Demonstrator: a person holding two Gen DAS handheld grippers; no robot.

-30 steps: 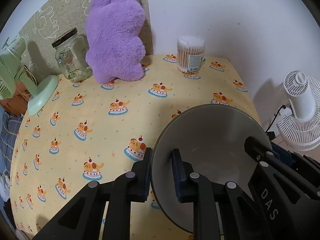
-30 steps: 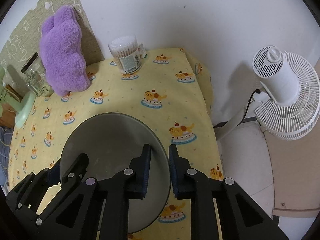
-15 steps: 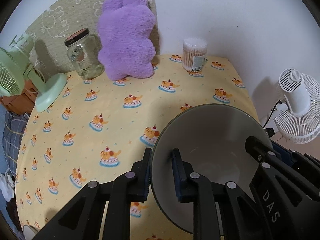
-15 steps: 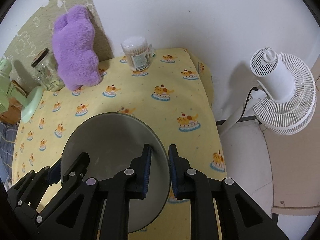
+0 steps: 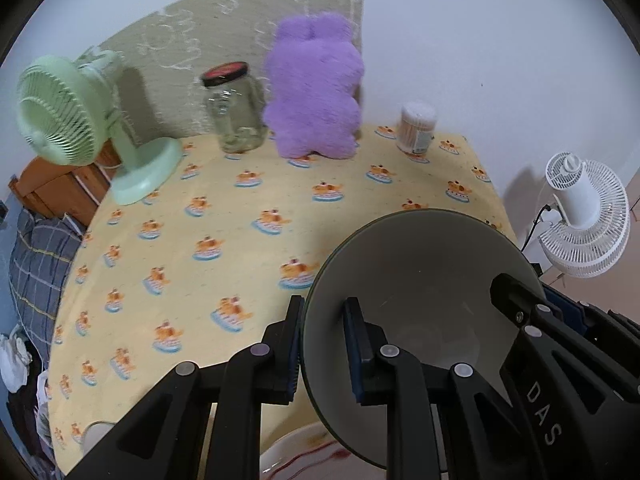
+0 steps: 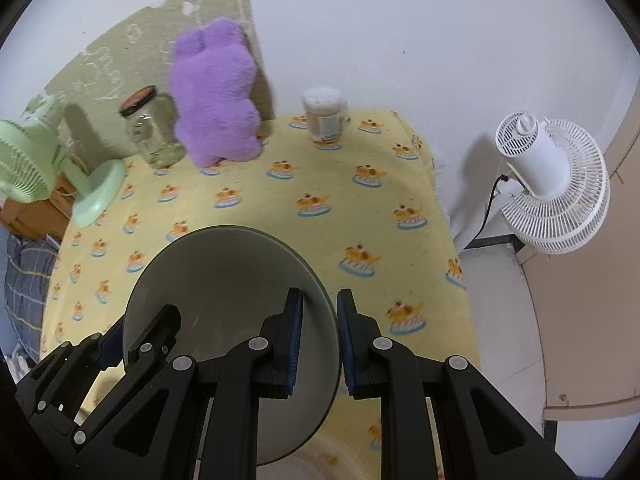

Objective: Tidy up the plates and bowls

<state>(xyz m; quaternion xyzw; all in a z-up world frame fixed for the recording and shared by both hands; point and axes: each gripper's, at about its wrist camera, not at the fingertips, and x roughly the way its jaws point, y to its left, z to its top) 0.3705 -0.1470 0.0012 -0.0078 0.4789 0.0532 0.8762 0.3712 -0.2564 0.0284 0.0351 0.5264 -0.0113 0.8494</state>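
A large grey bowl [image 5: 420, 272] hangs above the yellow tablecloth [image 5: 240, 240], held from both sides. My left gripper [image 5: 322, 344] is shut on its left rim, one finger inside the bowl and one outside. The same grey bowl [image 6: 228, 276] fills the lower middle of the right wrist view, where my right gripper [image 6: 320, 338] is shut on its right rim. Under the bowl, at the bottom edge, shows part of a white dish [image 5: 296, 456] with a red pattern; in the right wrist view only a pale strip of that white dish [image 6: 320, 460] shows.
Along the back wall stand a green desk fan [image 5: 80, 128], a glass jar [image 5: 236, 112] with a dark lid, a purple plush toy [image 5: 316, 88] and a tub of cotton swabs [image 5: 416, 126]. A white floor fan [image 6: 548, 176] stands off the table's right edge.
Both grippers have risen and pulled back from the wall with the bowl between them. More of the table shows, and the white dish has come into view below the bowl.
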